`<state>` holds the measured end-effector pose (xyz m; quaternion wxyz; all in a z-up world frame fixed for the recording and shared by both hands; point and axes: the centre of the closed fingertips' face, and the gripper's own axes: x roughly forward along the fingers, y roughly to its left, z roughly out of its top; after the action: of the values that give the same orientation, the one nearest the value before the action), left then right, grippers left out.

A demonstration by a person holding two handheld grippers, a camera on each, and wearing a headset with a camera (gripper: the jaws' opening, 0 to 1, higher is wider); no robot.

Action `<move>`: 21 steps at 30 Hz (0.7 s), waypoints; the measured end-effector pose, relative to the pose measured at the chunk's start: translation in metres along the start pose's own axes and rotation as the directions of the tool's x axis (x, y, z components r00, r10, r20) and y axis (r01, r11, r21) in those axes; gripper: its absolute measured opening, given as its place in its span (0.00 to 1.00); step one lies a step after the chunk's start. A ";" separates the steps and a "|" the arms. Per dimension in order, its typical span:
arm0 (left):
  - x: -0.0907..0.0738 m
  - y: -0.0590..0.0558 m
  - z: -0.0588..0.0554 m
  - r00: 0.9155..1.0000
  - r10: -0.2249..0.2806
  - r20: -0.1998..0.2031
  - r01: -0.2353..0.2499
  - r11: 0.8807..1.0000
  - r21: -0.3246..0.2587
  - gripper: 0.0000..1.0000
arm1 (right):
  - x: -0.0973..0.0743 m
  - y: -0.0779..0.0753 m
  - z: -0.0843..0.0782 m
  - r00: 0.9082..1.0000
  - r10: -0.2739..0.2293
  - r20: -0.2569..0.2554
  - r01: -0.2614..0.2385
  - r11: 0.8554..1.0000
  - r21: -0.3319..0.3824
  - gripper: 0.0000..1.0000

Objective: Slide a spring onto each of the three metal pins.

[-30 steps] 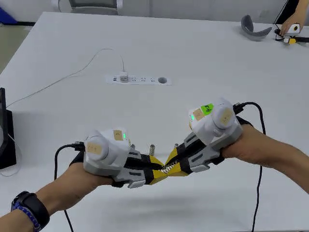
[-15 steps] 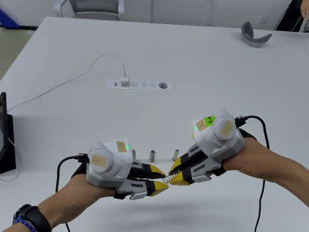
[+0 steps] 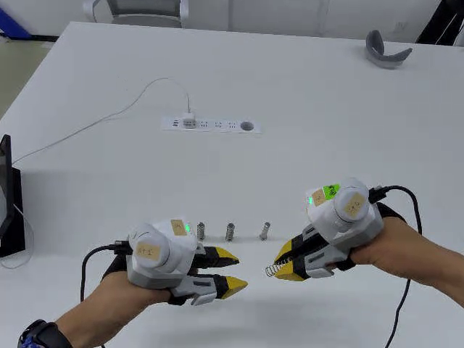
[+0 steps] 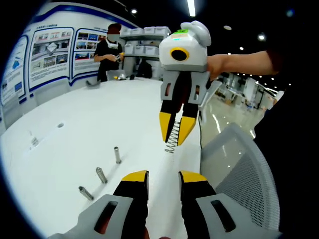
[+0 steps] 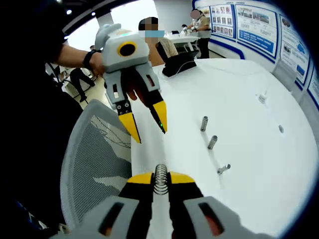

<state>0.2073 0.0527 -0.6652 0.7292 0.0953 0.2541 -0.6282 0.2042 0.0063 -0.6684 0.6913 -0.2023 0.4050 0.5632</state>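
My L gripper point(image 3: 238, 270) is low at the front of the white table point(image 3: 326, 109). Its yellow jaws are spread apart w/ nothing between them.

My R gripper point(image 3: 280, 265) is right across from it, tips facing tips, w/ a gap between the two. Its jaws are pressed on a small spring point(image 5: 160, 180) and pinch it. In the head view the spring pokes out of the tips toward the L gripper. In the L gripper view the R gripper hangs over the table top and the spring dangles from its tips.

Three pins stand in a row just behind the grippers: left pin point(image 3: 201, 230), middle pin point(image 3: 230, 231), right pin point(image 3: 264, 230). The left and middle ones look bumpy like coils, so maybe a spring sits on each, but they're tiny & I can't be sure. The right pin looks smooth in the L gripper view. The held spring is near the right pin, in front of it, not touching.

Farther back a white power strip point(image 3: 210, 125) lies flat, w/ a thin cable point(image 3: 109, 116) running off to the left. A grey curved thing point(image 3: 388, 49) sits by the far edge. A dark screen point(image 3: 6, 196) is at the left edge.
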 end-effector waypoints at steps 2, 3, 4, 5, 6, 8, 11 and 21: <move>0.000 0.002 -0.003 1.000 0.012 -0.004 -0.012 1.000 -0.006 0.27 | -0.001 -0.008 -0.006 0.999 -0.027 -0.017 0.028 0.999 0.021 0.12; 0.000 0.003 -0.004 1.000 0.018 -0.005 -0.018 1.000 -0.007 0.27 | -0.001 -0.011 -0.009 0.999 -0.037 -0.024 0.038 0.999 0.027 0.12; 0.000 0.004 -0.005 1.000 0.027 -0.007 -0.027 1.000 -0.009 0.27 | -0.001 -0.012 -0.011 0.999 -0.038 -0.033 0.039 0.999 0.028 0.12; 0.000 0.007 -0.007 0.999 0.043 -0.010 -0.043 0.999 -0.013 0.29 | -0.002 -0.015 -0.015 0.998 -0.045 -0.048 0.047 0.998 0.033 0.12; -0.001 0.008 -0.008 0.999 0.049 -0.012 -0.049 0.999 -0.015 0.30 | -0.002 -0.018 -0.018 0.997 -0.053 -0.056 0.055 0.998 0.034 0.13; -0.001 0.011 -0.009 0.997 0.072 -0.011 -0.073 0.997 -0.022 0.32 | -0.003 -0.022 -0.024 0.996 -0.061 -0.072 0.064 0.997 0.042 0.13; -0.003 0.015 -0.010 0.995 0.100 -0.005 -0.100 0.994 -0.040 0.33 | -0.004 -0.030 -0.031 0.994 -0.069 -0.089 0.074 0.996 0.056 0.13; -0.009 0.032 -0.025 0.982 0.185 -0.023 -0.186 0.978 -0.094 0.42 | -0.005 -0.058 -0.047 0.983 -0.112 -0.143 0.125 0.988 0.088 0.13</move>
<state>0.2316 0.0777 -0.6878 0.7866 0.0880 0.2792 -0.5437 0.2434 -0.0478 -0.7029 0.7029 -0.2308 0.4656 0.4856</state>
